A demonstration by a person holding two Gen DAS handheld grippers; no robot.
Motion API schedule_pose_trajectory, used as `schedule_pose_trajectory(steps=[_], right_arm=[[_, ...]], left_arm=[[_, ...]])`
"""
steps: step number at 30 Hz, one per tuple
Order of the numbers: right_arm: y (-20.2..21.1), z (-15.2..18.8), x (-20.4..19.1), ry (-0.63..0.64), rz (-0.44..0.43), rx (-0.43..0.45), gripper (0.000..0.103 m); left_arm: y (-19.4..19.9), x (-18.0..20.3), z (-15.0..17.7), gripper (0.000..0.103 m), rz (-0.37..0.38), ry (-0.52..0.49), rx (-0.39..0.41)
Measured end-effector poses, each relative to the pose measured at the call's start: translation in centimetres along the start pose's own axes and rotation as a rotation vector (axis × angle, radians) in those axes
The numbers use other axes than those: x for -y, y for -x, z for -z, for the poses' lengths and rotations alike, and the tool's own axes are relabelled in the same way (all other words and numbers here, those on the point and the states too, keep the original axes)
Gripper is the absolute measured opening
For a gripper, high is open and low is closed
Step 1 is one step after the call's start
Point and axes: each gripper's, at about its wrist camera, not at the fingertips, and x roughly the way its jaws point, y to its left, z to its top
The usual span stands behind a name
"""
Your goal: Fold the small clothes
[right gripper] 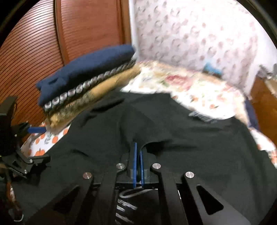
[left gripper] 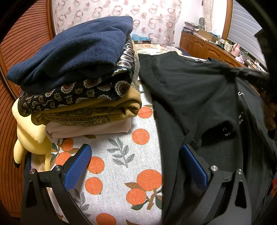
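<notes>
1. On the bed (left gripper: pixel 121 155), whose cover is printed with oranges and leaves, a black T-shirt (left gripper: pixel 190 90) lies spread out, filling the right half of the left wrist view.
2. Beside it, to the left, stands a stack of folded clothes (left gripper: pixel 77 83): a navy piece (left gripper: pixel 74 50) on top, a dark patterned one under it, then a mustard one, then a pale one at the bottom. The shirt's edge lies close to the stack's right side.
3. A yellow plush toy (left gripper: pixel 29 136) sits at the stack's left edge, partly under it.
4. The left gripper (left gripper: pixel 136 164) hangs above the bed with its jaws wide apart; the left blue pad is over the orange print, the right one at the shirt's edge. Nothing is held between them.
5. The right gripper (right gripper: pixel 138 155) has its jaws closed on a fold of the black T-shirt (right gripper: pixel 173 131), the fabric bunched at the blue tips. That view is blurred.
6. Behind the bed hang patterned curtains (left gripper: pixel 121 13); a wooden cabinet (left gripper: pixel 199 45) with clutter stands at the right.
</notes>
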Motion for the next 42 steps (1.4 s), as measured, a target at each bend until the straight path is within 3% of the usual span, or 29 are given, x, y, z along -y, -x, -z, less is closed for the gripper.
schedule_pose_trajectory(steps=[3, 5, 7, 10, 15, 24, 29, 32, 34, 36, 42], right_arm=[[1.0, 0.1, 1.5, -0.049, 0.013, -0.024, 0.003], [1.1, 0.4, 1.6, -0.024, 0.053, -0.051, 0.013], [1.1, 0.8, 1.4, 0.022, 0.092, -0.065, 0.044], [1.1, 1.9, 1.7, 0.038, 0.1, -0.08, 0.053], [1.7, 3.1, 2.2, 0.007, 0.092, -0.091, 0.056], [1.8, 4.4, 3.1, 0.013, 0.153, -0.146, 0.056], [1.5, 4.1, 3.3, -0.034, 0.131, -0.141, 0.058], [1.4, 4.0, 3.5, -0.051, 0.145, -0.139, 0.069], [1.0, 4.1, 3.5, -0.058, 0.125, -0.147, 0.083], [0.9, 4.0, 2.9, -0.033, 0.126, -0.157, 0.088], [2.5, 4.6, 3.8, -0.038, 0.147, -0.132, 0.088]], left_arm=[[0.0, 0.0, 0.0, 0.103, 0.0, 0.0, 0.0], [0.0, 0.0, 0.0, 0.103, 0.0, 0.0, 0.0], [0.0, 0.0, 0.0, 0.103, 0.0, 0.0, 0.0], [0.0, 0.1, 0.0, 0.103, 0.0, 0.0, 0.0], [0.0, 0.1, 0.0, 0.103, 0.0, 0.0, 0.0], [0.0, 0.1, 0.0, 0.103, 0.0, 0.0, -0.001], [0.0, 0.1, 0.0, 0.103, 0.0, 0.001, -0.001], [0.0, 0.1, -0.1, 0.103, 0.0, 0.001, 0.0], [0.0, 0.1, -0.1, 0.103, -0.002, 0.0, 0.0], [0.0, -0.2, 0.0, 0.103, -0.004, 0.005, 0.0], [0.7, -0.2, 0.0, 0.102, 0.012, 0.011, 0.031]])
